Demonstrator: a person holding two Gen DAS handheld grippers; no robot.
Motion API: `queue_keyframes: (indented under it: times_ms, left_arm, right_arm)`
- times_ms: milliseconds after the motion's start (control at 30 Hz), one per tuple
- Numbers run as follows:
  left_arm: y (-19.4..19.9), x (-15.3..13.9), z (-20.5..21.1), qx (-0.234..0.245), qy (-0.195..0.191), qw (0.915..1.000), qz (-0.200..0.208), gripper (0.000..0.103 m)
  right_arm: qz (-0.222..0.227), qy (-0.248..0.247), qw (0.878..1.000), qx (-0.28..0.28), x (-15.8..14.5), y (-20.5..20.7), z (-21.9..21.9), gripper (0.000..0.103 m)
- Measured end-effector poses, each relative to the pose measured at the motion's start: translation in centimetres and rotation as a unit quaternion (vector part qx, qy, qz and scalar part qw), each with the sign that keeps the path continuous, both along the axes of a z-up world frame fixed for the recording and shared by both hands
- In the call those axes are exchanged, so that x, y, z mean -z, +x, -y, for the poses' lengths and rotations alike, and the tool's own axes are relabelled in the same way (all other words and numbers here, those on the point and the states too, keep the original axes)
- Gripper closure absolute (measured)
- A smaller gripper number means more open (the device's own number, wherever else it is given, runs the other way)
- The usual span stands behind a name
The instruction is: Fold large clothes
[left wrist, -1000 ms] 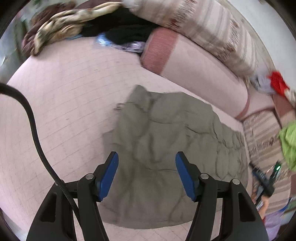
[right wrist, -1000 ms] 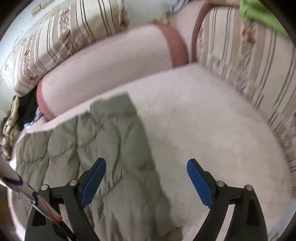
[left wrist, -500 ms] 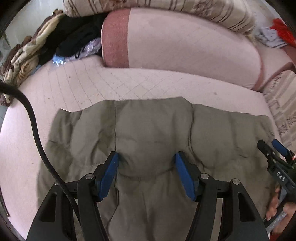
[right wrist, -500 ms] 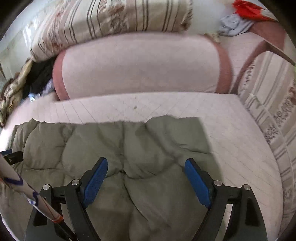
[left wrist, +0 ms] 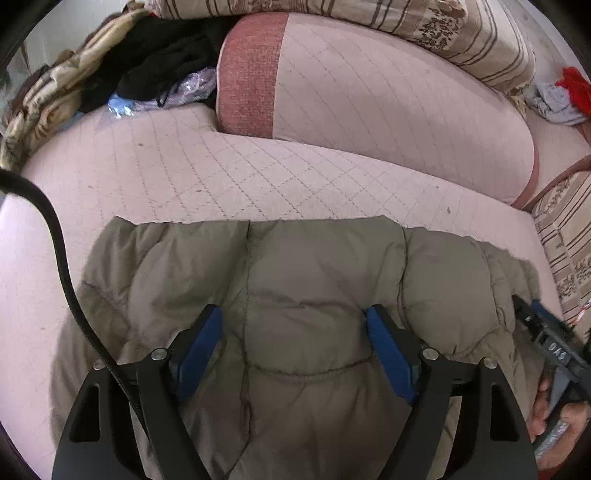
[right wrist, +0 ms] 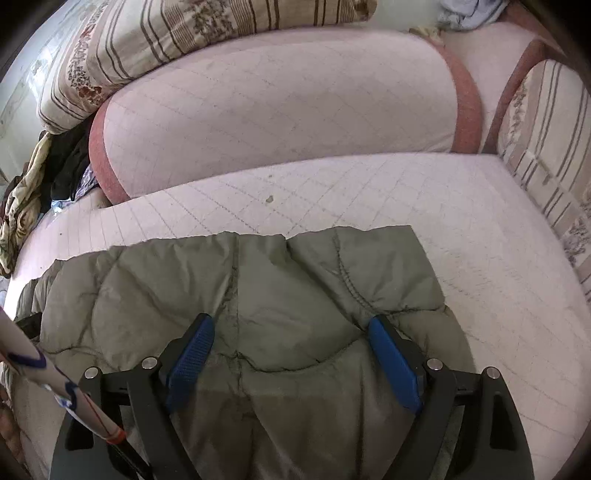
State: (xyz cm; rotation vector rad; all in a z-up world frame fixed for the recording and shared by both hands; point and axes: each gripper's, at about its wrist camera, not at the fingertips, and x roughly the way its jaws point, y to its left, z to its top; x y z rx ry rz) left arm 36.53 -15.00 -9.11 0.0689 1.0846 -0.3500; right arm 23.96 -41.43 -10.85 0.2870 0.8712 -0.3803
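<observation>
The jacket (left wrist: 314,280) is a dull olive green, quilted with darker stitch lines. The mattress (left wrist: 184,166) beneath is pale pink with a faint diamond grid. The bolster (left wrist: 388,92) is the same pink, capped with brick-red ends. The pillow (right wrist: 166,33) is cream with brown stripes and floral bands. Each gripper (left wrist: 295,339) is black with blue pads (left wrist: 201,343). A red cloth (left wrist: 574,88) lies beside a grey-blue one (left wrist: 554,103).
</observation>
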Motion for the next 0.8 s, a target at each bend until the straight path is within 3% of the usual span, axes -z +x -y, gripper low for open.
queue_keyframes:
  times_ms: [233, 367, 533, 700, 800]
  left_arm:
    - [-5.1, -2.8, -2.2, 0.008, 0.036, 0.9983, 0.045, 0.023]
    - [-7.1, -1.3, -3.4, -0.006, 0.060, 0.9972, 0.044, 0.022]
    - [-7.4, -1.2, -4.2, -0.024, 0.049, 0.9980, 0.034, 0.023]
    - [-10.0, -2.9, -5.6, -0.024, 0.046, 0.9966, 0.064, 0.023]
    - [-11.3, -1.8, -6.2, -0.029, 0.049, 0.9963, 0.065, 0.023]
  right_arm:
    - [0.040, -0.021, 0.999, -0.018, -4.4, -6.0, -4.0, 0.014]
    - [0.035, -0.031, 0.998, -0.036, -3.5, -8.0, -6.4, 0.014]
    - [-0.014, -0.040, 0.999, -0.029, -0.1, -6.5, -7.1, 0.013]
    - [0.023, -0.030, 0.999, -0.022, -2.6, -8.8, -7.8, 0.013]
    - [0.037, -0.040, 0.998, -0.025, -2.8, -10.8, -9.3, 0.013]
